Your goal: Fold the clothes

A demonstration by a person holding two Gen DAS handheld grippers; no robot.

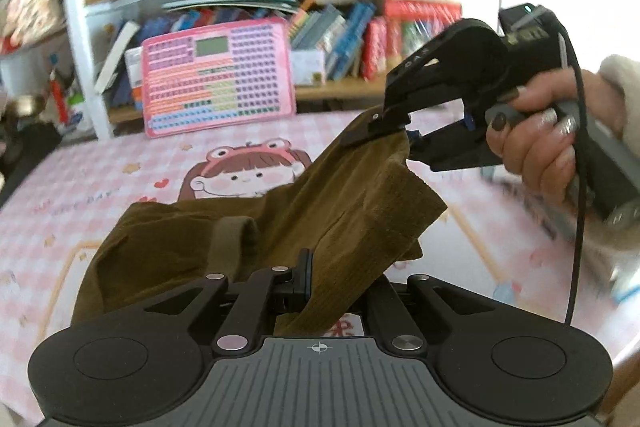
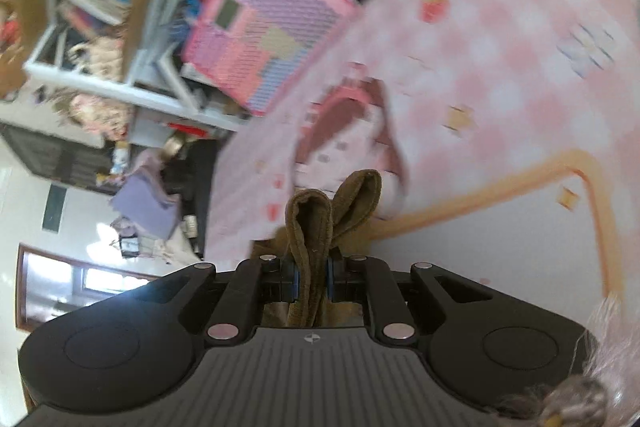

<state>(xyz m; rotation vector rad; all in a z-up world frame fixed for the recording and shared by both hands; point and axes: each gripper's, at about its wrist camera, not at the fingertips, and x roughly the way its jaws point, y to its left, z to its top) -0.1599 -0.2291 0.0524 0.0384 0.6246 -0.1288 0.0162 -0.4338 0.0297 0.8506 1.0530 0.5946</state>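
Both grippers, left (image 1: 304,279) and right (image 1: 394,135), are clamped on a brown garment (image 1: 224,227) lifted off the pink tablecloth (image 1: 120,179); soft, light, floppy, best pinched at edges.

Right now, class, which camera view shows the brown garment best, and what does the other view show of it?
The left wrist view shows the brown garment best: most of it is visible, lifted off the pink tablecloth between the left gripper and the right gripper. The right wrist view shows only a folded edge pinched between the right gripper's fingers.
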